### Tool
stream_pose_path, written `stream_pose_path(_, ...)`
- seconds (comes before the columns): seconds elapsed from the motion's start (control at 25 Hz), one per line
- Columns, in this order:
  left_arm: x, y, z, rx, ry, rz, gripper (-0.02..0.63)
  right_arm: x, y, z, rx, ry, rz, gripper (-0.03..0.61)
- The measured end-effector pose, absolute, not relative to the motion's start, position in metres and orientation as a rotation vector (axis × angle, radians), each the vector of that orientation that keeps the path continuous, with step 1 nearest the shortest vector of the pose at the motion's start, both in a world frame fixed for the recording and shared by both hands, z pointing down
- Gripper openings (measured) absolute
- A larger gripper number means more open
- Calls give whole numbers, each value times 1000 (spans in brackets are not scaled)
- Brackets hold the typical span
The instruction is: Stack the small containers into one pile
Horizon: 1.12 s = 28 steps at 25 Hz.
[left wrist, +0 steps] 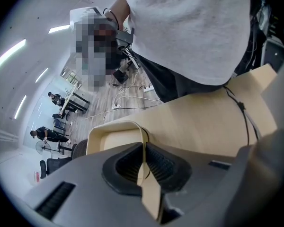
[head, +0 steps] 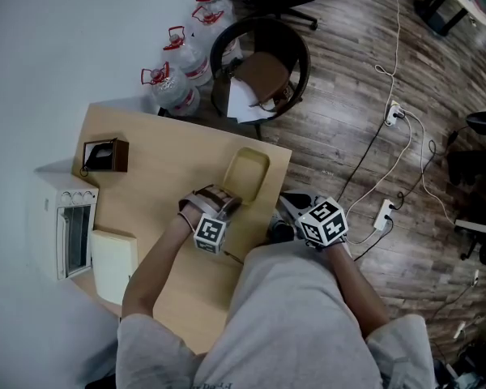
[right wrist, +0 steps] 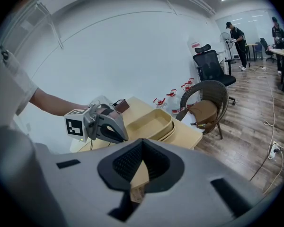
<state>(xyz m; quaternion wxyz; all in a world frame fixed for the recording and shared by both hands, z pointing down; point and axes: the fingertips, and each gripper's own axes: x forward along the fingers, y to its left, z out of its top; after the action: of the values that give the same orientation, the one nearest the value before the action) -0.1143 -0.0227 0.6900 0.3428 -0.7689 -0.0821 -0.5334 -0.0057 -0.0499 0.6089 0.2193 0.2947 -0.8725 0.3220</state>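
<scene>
The person is leaning over the wooden table (head: 146,177) with a gripper in each hand. The left gripper (left wrist: 143,148) is pinching the near wall of a beige container (head: 247,173), its jaws pressed onto the thin rim from both sides. That container is sitting by the table's corner nearest the wicker chair (head: 259,63). From the right gripper's side it is showing layered rims beneath it, so it is lying nested on at least one more of its kind.

The right gripper (right wrist: 142,155) is hanging just off the table's right edge, close against the person's grey shirt. Its jaws are pressed together at the tips, holding nothing I can make out.

Along the opposite edge a small white oven (head: 71,232) is standing, with a white rectangular box (head: 113,262) just beside it. A brown box (head: 105,154) is resting near the far left corner. Water bottles (head: 178,63) are standing on the floor beside the chair.
</scene>
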Motion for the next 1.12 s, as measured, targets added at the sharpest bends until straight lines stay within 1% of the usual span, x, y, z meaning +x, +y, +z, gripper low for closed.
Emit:
stream_pose_path(0.2,-113,-20,690,-2094,-198,-1400,25,-7,-49,610,813,-2418,894,6)
stream_pose_path(0.44,-116,-26,689,-2108,-145,-1452,71,-1,-43,615,789,-2425,894,6)
stream_pose_path(0.64,-119,-23,683,-2164,-21,-1535,71,6,-40,611,738,-2441,892,6)
stream_pose_path(0.92,-118,-16,668,-2363,384,-1653,72,11,-45,601,628,-2485,886,6)
stream_pose_path(1.12,-106,-11,642,-2575,885,-1564,72,11,-39,599,511,-2511,862,6)
